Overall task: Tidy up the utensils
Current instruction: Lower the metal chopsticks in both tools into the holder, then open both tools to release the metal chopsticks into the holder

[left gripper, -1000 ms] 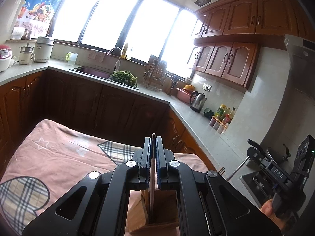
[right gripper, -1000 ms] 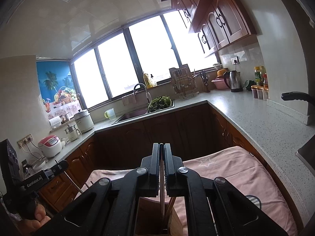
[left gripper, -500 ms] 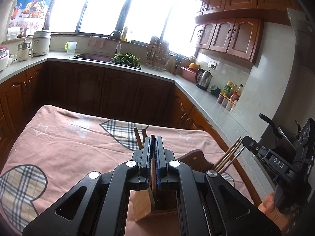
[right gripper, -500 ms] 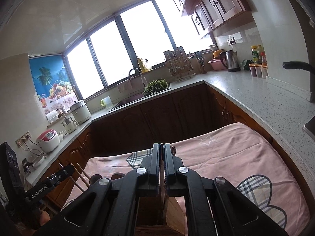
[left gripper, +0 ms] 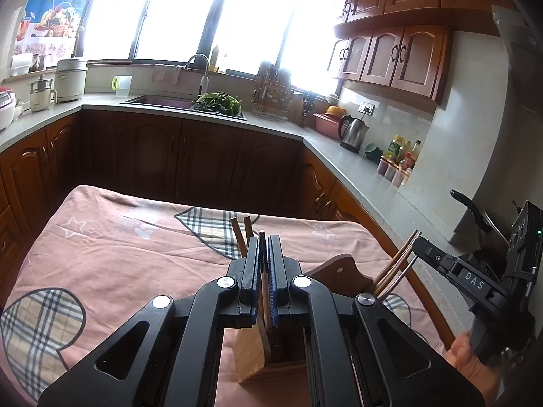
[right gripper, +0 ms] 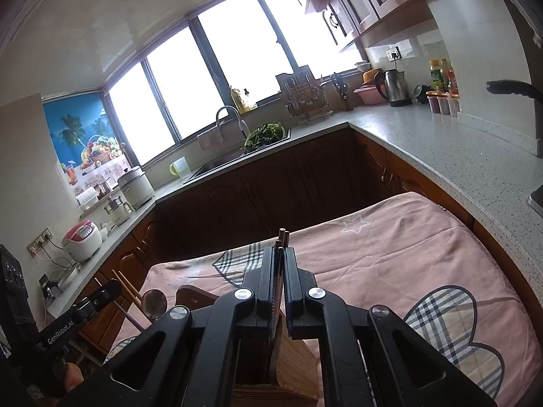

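left gripper (left gripper: 264, 254): pinched tight on a thin brown wooden chopstick (left gripper: 262, 240), tip poking up past the fingers
right gripper (right gripper: 280, 264): clamped on its own dark chopstick pair (right gripper: 283, 235)
light wooden utensil holder box (left gripper: 253, 349): right under both grippers, on the pink-clothed desk (left gripper: 118, 254)

A cloth-covered table (left gripper: 112, 254) is set in front of an L-shaped counter (left gripper: 342, 162), with a sink (left gripper: 159, 101) let into the counter's far run below the window and a metal kettle (left gripper: 353, 132) placed further right, near the corner. A wooden utensil holder (left gripper: 253, 352) is stood on the table's near edge, directly under the left gripper (left gripper: 264, 264), and chopsticks (left gripper: 239, 234) are stood in it. In the right wrist view the same holder is found beneath the right gripper (right gripper: 279, 271), with a wooden spoon (right gripper: 154, 300) just to its left.
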`<state>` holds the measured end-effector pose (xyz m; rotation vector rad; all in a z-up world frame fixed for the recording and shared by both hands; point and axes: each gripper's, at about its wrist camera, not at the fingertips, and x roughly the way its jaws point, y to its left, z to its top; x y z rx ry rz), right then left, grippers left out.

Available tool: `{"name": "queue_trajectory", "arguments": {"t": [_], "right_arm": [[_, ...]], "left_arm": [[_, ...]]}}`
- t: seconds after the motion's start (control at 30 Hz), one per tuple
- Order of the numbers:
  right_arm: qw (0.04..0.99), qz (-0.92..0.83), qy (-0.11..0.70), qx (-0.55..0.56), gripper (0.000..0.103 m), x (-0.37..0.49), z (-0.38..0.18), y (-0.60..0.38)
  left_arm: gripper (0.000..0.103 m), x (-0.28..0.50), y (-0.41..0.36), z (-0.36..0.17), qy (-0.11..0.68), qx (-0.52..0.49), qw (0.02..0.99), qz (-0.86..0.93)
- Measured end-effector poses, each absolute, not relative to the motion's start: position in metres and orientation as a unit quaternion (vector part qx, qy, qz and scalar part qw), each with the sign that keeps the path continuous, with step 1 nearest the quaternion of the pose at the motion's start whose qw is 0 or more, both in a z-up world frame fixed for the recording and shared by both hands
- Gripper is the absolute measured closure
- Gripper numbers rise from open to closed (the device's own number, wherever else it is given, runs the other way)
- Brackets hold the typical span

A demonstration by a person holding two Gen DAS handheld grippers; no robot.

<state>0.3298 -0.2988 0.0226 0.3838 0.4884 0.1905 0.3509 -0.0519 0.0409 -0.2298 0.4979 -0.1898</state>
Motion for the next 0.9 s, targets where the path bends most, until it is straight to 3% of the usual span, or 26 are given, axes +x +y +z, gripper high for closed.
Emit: {"name": "queue_trajectory", "arguments": {"t": [0.07,0.43,0.5,0.57,0.6,0.63,0.7,0.8,0.87,0.9], "right_arm": [[0.947,0.094,0.241,0.190,0.094,0.330,0.023,-0.299],[0.946,0.093,0.243,0.191,0.093,0.328,0.022,-0.298],[0.946,0.092,0.243,0.193,0.092,0.328,0.022,-0.298],[0.946,0.093,0.242,0.197,0.090,0.326,0.022,-0.300],[0.946,0.092,0.240,0.199,0.085,0.324,0.023,-0.300],[0.946,0.093,0.236,0.202,0.076,0.322,0.024,-0.301],[0.946,0.096,0.228,0.209,0.065,0.317,0.027,-0.303],[0.947,0.096,0.219,0.214,0.058,0.311,0.031,-0.306],[0.947,0.097,0.214,0.221,0.034,0.306,0.033,-0.309],[0.947,0.096,0.209,0.224,0.017,0.303,0.033,-0.311]], "left_arm": [[0.099,0.351,-0.052,0.041,0.248,-0.113,0.957,-0.094],[0.099,0.351,-0.052,0.036,0.258,-0.110,0.955,-0.096],[0.095,0.350,-0.051,0.036,0.260,-0.111,0.954,-0.099],[0.082,0.347,-0.051,0.037,0.260,-0.113,0.954,-0.100],[0.069,0.345,-0.050,0.037,0.257,-0.115,0.955,-0.097],[0.063,0.342,-0.049,0.038,0.252,-0.116,0.956,-0.096],[0.061,0.338,-0.047,0.041,0.248,-0.120,0.956,-0.099],[0.046,0.329,-0.044,0.045,0.245,-0.122,0.957,-0.101],[0.031,0.321,-0.041,0.046,0.239,-0.122,0.959,-0.093],[0.015,0.316,-0.039,0.047,0.238,-0.123,0.959,-0.087]]}}
